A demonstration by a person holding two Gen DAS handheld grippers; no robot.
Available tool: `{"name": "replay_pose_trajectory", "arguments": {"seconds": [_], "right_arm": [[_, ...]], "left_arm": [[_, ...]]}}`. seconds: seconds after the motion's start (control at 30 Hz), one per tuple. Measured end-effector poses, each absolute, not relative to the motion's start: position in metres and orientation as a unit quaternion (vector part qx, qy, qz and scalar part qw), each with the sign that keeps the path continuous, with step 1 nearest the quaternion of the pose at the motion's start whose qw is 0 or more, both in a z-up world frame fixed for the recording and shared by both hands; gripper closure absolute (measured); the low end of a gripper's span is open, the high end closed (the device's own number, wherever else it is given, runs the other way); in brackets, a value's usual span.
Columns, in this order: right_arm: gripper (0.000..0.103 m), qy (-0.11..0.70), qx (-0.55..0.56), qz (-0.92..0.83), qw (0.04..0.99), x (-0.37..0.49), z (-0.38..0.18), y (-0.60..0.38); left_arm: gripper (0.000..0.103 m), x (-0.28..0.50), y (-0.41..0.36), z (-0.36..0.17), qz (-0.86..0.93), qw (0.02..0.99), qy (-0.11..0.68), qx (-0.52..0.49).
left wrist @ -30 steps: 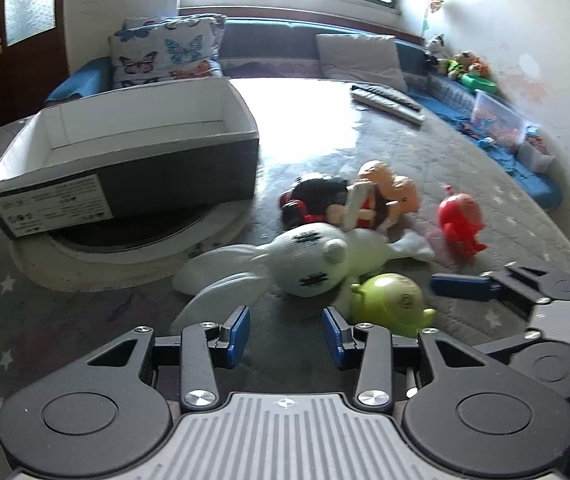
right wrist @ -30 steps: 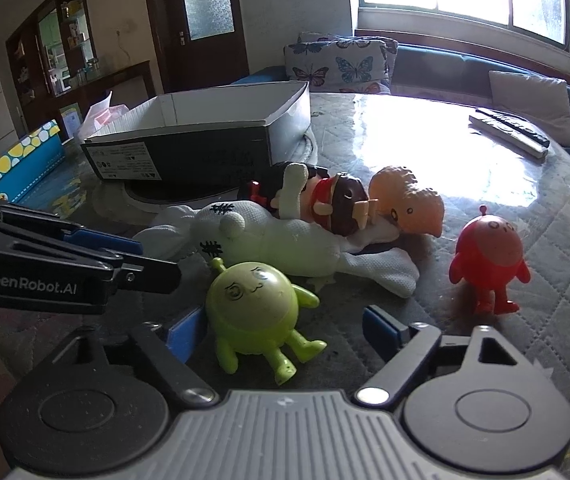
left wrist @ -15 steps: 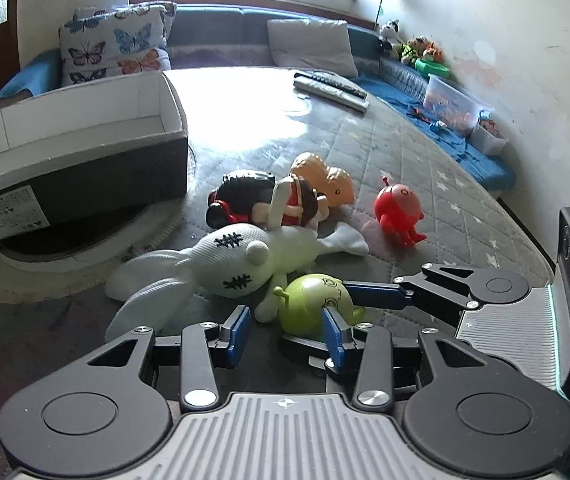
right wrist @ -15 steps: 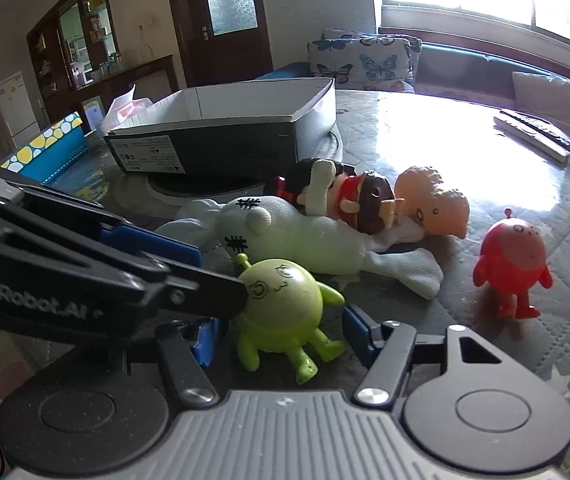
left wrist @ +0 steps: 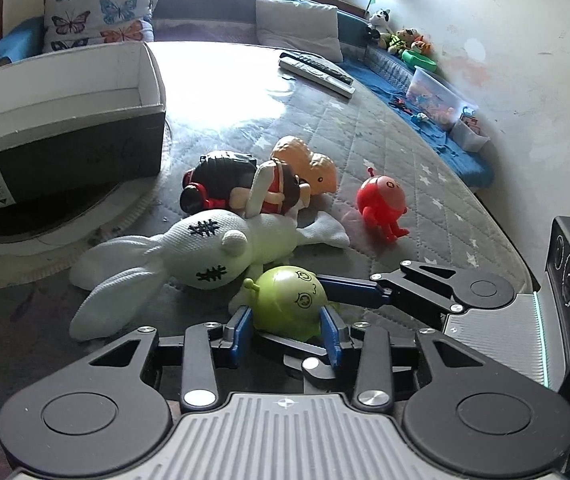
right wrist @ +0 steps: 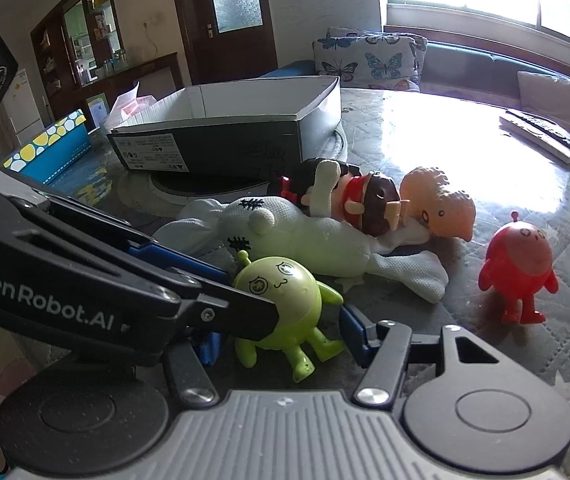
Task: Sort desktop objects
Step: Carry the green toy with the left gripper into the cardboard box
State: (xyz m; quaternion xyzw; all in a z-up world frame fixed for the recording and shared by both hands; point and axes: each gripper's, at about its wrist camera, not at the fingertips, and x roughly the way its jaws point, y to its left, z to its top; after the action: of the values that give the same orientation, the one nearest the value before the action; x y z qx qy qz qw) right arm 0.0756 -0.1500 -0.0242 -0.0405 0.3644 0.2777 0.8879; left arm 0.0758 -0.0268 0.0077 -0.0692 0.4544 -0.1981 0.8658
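A green round toy [left wrist: 289, 300] [right wrist: 281, 292] lies on the quilted table, in front of a white plush rabbit [left wrist: 213, 248]. My left gripper [left wrist: 287, 328] straddles it; its jaws are closing and the blue pads stand at the toy's two sides. My right gripper [right wrist: 281, 340] comes in from the right with its jaws closing too. Its far finger [left wrist: 349, 291] presses the toy's side, and its near pad [right wrist: 351, 326] touches an arm and a leg. The left gripper's finger [right wrist: 237, 316] hides the other right pad.
Behind the rabbit lie a red-and-black doll [left wrist: 245, 190], an orange toy [left wrist: 317, 168] and a red round toy [left wrist: 383, 204]. An open white-lined box [left wrist: 65, 140] stands on a round white disc [left wrist: 45, 248] at the back left. Two remotes [left wrist: 317, 72] lie far back.
The left gripper swung right and tipped down until its pads straddle the green toy. The right jaws narrowed around the same toy. The toys have not moved.
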Motion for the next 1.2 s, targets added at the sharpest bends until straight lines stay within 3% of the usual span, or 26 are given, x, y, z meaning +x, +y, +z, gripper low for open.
{"name": "replay_pose_trajectory", "arguments": {"seconds": [0.3,0.63,0.93,1.2], "right_arm": [[0.043,0.364,-0.041,0.271,0.890,0.075,-0.020,-0.150],[0.043,0.310,-0.072,0.286,0.904,0.089,0.026,-0.135],[0.043,0.258,-0.100,0.318,0.907,0.151,0.068,-0.083],[0.043,0.278,-0.108,0.335,0.894,0.227,0.070,-0.029]], "left_arm": [[0.067,0.073,-0.023,0.013,-0.212,0.868,0.443,-0.074],[0.068,0.079,0.000,0.060,-0.209,0.898,0.379,-0.080],[0.069,0.126,0.046,0.099,-0.165,0.927,0.325,-0.082],[0.069,0.203,0.106,0.088,-0.144,0.922,0.338,-0.125]]}}
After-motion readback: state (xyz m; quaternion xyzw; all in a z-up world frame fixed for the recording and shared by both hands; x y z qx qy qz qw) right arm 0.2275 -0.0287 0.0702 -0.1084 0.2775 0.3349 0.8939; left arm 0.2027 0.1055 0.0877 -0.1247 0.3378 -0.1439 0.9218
